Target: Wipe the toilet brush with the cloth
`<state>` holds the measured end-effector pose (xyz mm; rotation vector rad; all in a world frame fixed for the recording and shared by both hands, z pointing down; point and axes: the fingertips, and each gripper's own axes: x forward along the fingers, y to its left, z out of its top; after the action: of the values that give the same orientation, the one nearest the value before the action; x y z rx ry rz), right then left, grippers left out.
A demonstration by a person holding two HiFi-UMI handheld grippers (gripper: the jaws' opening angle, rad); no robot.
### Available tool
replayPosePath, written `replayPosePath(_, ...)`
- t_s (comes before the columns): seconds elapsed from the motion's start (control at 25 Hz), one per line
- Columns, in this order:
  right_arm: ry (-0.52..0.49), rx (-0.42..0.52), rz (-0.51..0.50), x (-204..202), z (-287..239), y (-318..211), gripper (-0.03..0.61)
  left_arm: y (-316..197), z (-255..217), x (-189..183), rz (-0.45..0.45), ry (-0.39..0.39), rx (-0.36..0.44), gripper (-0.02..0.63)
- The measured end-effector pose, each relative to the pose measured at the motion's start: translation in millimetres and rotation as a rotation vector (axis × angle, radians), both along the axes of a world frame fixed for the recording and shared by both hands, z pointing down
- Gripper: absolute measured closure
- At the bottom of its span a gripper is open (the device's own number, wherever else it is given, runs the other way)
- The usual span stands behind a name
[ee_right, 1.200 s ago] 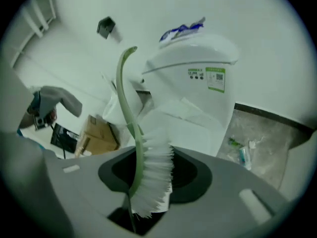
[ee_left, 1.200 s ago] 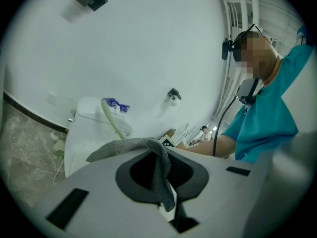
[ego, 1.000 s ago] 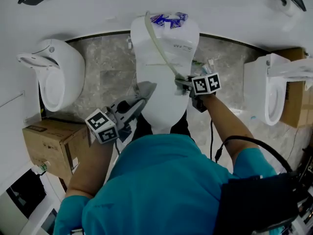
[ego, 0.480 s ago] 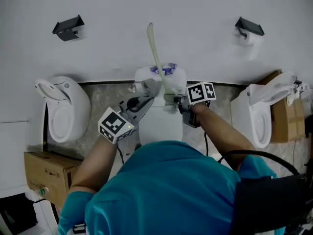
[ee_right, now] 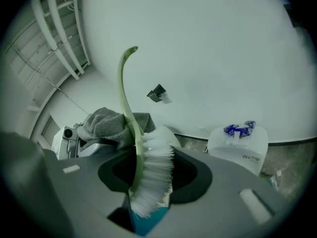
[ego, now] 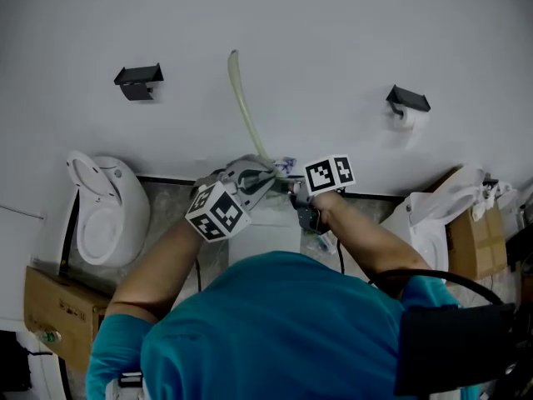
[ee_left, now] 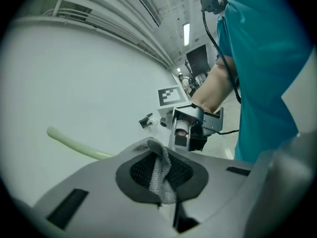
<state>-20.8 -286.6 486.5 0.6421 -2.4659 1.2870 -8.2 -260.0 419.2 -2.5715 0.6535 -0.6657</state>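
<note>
The toilet brush (ee_right: 152, 168) has white bristles and a long, curved pale green handle (ego: 244, 107). My right gripper (ego: 293, 192) is shut on its bristle end and holds it handle-up in front of the white wall. A grey cloth (ee_left: 160, 174) is pinched in my left gripper (ego: 265, 176), which is shut on it. In the right gripper view the bunched cloth (ee_right: 106, 123) lies against the handle just above the bristles. The left gripper view shows the handle (ee_left: 74, 143) at the left and the right gripper (ee_left: 190, 125) ahead.
A white toilet (ego: 265, 227) stands straight below the grippers, with a blue-and-white packet (ee_right: 239, 129) on its tank. More toilets sit at the left (ego: 102, 211) and right (ego: 429, 223). Cardboard boxes (ego: 54, 313) (ego: 471, 242) flank them. Two black holders (ego: 139, 80) (ego: 407, 100) hang on the wall.
Both grippers have risen from over the toilet lid to wall height, carrying brush and cloth. The left gripper rolled and brought the cloth up against the handle.
</note>
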Motion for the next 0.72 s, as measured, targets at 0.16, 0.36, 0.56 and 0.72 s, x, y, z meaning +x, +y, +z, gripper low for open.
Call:
replayPosePath(0.16, 0.012, 0.058, -0.035, -6, -13, 1, 0.419, -10, -6, -1, -0.025, -0.024, 0.039, 0.591)
replayPosePath(0.36, -0.003, 0.095, -0.047, -8, -25, -1, 0.419, -11, -15, -4, -0.013, -0.048, 0.102, 0.591)
replayPosePath(0.56, -0.006, 0.122, -0.070, -6, -29, 1, 0.419, -11, -24, -8, -0.020, -0.035, 0.140, 0.591)
replayPosePath(0.72, -0.013, 0.143, -0.089, -5, -31, 4, 0.419, -13, -35, -14, -0.038, -0.030, 0.169, 0.591)
